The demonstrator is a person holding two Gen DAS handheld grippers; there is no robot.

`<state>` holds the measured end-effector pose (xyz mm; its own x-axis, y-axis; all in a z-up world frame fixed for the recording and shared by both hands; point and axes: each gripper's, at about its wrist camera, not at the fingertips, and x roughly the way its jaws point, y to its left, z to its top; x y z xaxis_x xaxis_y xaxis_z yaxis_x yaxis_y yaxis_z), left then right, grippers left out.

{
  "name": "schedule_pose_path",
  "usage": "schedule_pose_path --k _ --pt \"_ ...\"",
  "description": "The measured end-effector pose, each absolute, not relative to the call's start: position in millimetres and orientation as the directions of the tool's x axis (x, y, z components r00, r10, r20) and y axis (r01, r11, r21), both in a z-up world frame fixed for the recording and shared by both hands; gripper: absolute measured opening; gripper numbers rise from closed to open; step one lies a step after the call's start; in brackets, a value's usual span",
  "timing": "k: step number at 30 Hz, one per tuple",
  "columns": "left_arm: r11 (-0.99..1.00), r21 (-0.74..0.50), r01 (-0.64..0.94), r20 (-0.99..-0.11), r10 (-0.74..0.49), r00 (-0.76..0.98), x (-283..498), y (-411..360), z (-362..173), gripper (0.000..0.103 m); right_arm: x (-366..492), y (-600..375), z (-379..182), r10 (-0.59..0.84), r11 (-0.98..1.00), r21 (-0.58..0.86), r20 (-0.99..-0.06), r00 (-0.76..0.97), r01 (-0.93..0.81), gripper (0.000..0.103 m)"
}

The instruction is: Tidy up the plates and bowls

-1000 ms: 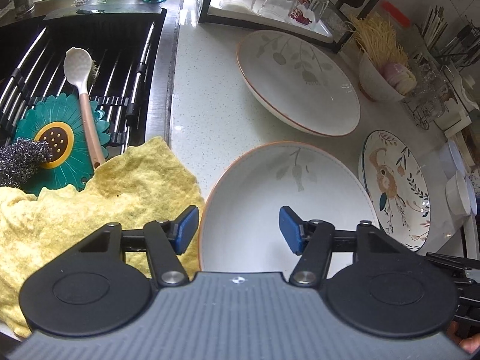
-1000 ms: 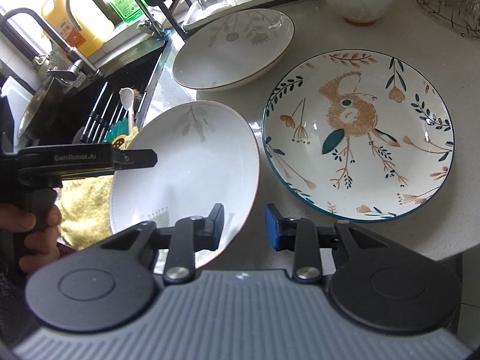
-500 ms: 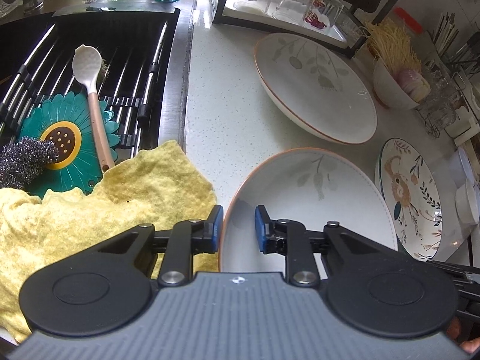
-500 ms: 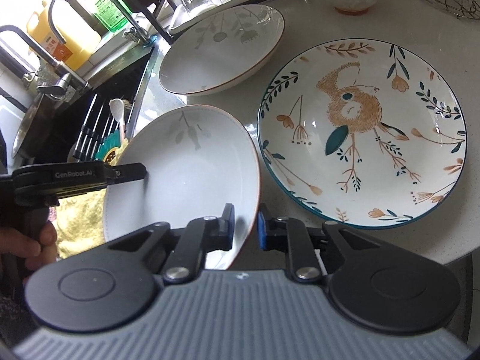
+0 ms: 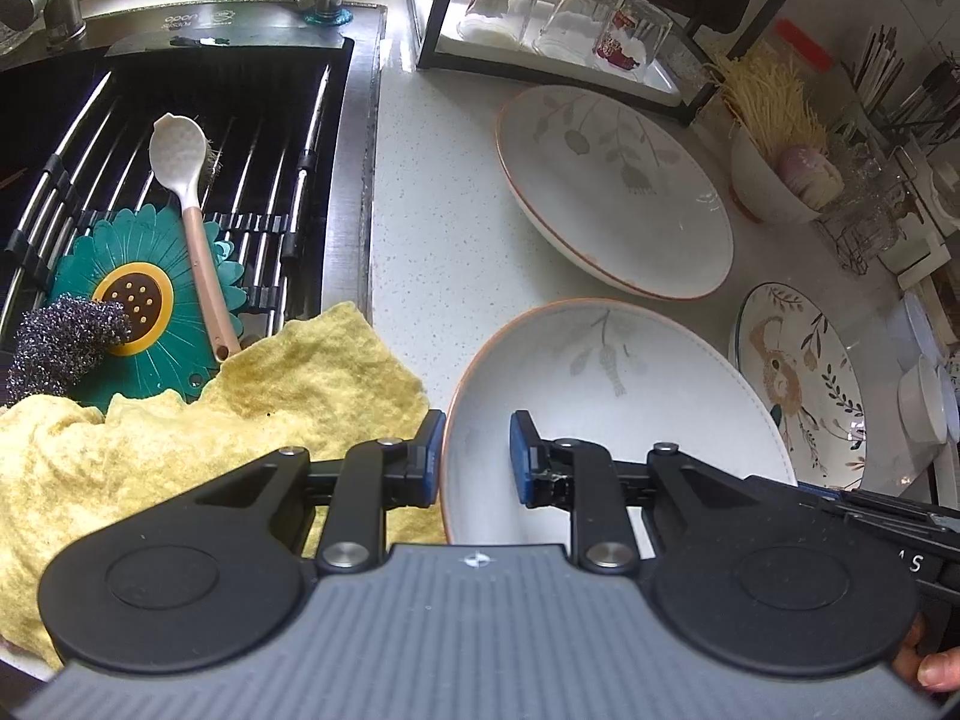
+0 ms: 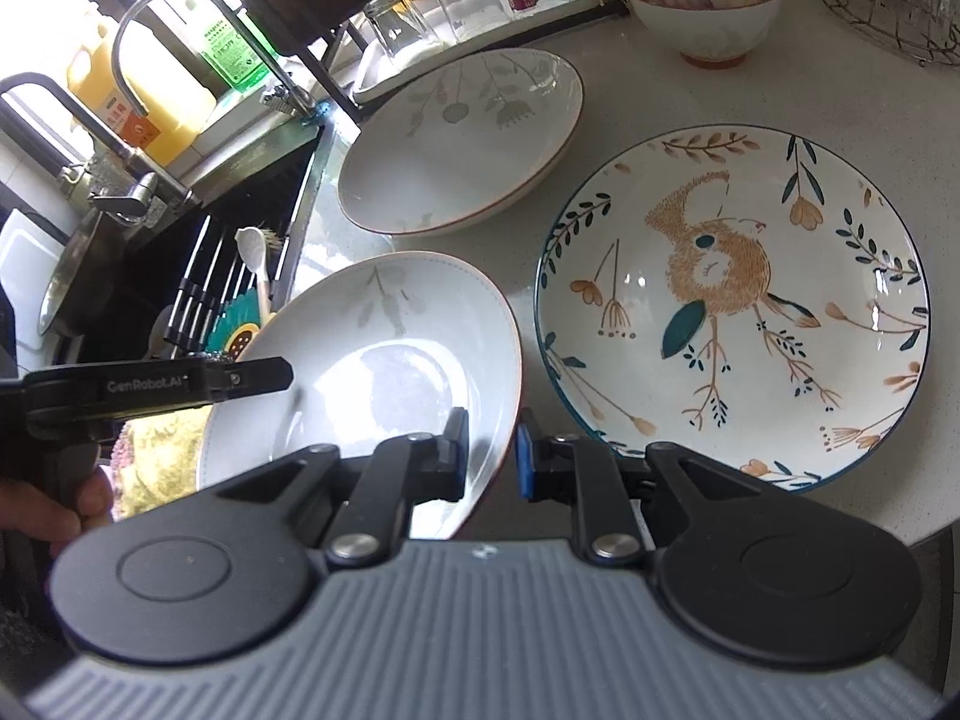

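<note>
A white plate with a brown rim and grey leaf print (image 5: 612, 396) (image 6: 390, 354) is held between both grippers, tilted, above the counter. My left gripper (image 5: 475, 457) is shut on its left rim. My right gripper (image 6: 492, 453) is shut on its right rim. A second matching plate (image 5: 612, 192) (image 6: 462, 144) lies on the counter behind it. A plate painted with a bird and flowers (image 6: 738, 300) (image 5: 798, 384) lies to the right.
A sink (image 5: 180, 192) with a rack, a green flower mat, a spoon and a scrubber is at left. A yellow cloth (image 5: 180, 420) lies at the sink edge. A glass rack (image 5: 558, 30), a bowl of garlic (image 6: 708, 6) and a wire basket stand behind.
Both grippers closed on the near white plate's rims, and the plate has risen and tilted off the counter.
</note>
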<state>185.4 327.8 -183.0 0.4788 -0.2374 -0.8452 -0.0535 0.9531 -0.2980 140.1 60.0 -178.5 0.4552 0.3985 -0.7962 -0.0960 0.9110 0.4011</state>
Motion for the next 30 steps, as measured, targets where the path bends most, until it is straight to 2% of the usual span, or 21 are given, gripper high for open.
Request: schedule_pose_path --k 17,30 --pt "0.939 -0.343 -0.016 -0.780 -0.275 0.562 186.4 285.7 -125.2 0.027 151.8 15.0 -128.8 0.428 0.896 0.414 -0.716 0.552 -0.158 0.019" --pt "0.940 -0.339 -0.043 -0.814 -0.271 0.513 205.8 199.6 -153.1 0.027 165.7 -56.9 -138.9 0.383 0.919 0.363 -0.725 0.573 -0.155 0.019"
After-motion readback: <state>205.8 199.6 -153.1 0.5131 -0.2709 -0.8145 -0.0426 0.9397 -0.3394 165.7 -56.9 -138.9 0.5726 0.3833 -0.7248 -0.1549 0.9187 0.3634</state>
